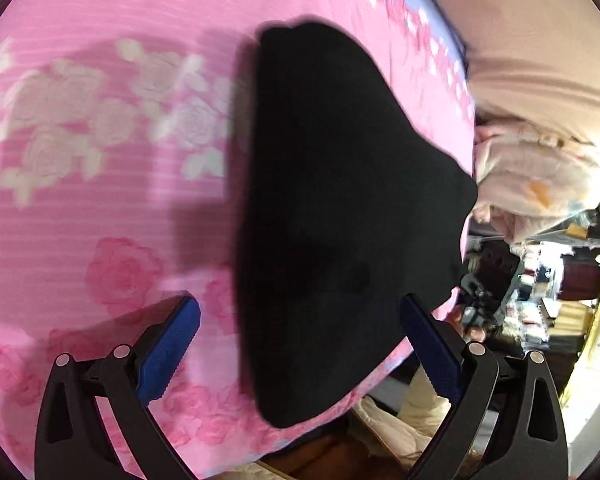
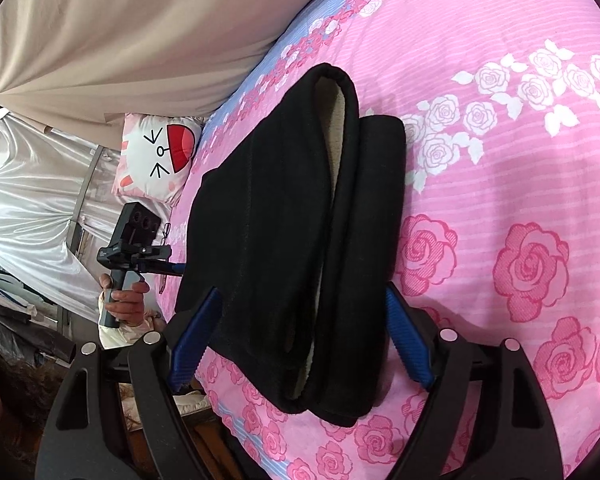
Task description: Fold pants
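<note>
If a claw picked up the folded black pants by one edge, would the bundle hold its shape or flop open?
The black pants would probably flop open: they are soft fabric, folded in loose layers with nothing securing them. The pale fleecy lining showing at the folds suggests some bulk and weight. Pushed across the pink bedsheet, they would likely bunch rather than slide.

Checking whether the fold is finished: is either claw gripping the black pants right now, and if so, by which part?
Nothing is held. Both the left claw and right claw stand open above the folded black pants, which lie on the pink bedspread.
</note>
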`<action>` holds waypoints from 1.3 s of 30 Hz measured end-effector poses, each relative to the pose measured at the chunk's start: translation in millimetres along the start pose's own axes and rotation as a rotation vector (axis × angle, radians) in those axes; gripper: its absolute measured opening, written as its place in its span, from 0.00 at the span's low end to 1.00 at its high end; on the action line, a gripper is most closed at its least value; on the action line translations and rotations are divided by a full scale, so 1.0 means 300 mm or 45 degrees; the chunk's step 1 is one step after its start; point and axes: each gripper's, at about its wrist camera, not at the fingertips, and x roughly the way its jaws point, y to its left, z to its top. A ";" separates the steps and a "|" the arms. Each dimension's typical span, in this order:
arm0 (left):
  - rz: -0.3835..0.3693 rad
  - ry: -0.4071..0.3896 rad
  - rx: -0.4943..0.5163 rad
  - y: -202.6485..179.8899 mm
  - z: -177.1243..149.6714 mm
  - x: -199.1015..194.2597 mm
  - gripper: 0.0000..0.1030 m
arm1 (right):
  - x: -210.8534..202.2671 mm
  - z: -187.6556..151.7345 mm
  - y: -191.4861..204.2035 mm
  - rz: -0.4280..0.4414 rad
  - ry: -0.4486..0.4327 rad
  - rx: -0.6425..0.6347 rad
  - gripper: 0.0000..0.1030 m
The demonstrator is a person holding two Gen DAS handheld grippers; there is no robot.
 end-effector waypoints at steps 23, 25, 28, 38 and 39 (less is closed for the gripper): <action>0.070 -0.207 0.270 -0.152 -0.066 0.042 0.33 | 0.065 0.037 0.036 -0.034 -0.001 -0.023 0.37; 0.077 -0.246 0.299 -0.170 -0.082 0.024 0.28 | 0.058 0.030 0.058 -0.058 -0.032 -0.028 0.35; 0.071 -0.308 0.374 -0.212 -0.119 -0.018 0.26 | 0.024 0.014 0.120 -0.103 -0.093 -0.072 0.33; 0.067 -0.659 0.747 -0.493 -0.358 -0.288 0.25 | -0.203 -0.001 0.453 -0.103 -0.371 -0.325 0.32; 0.064 -0.690 0.768 -0.522 -0.367 -0.303 0.26 | -0.226 0.002 0.487 -0.100 -0.397 -0.351 0.32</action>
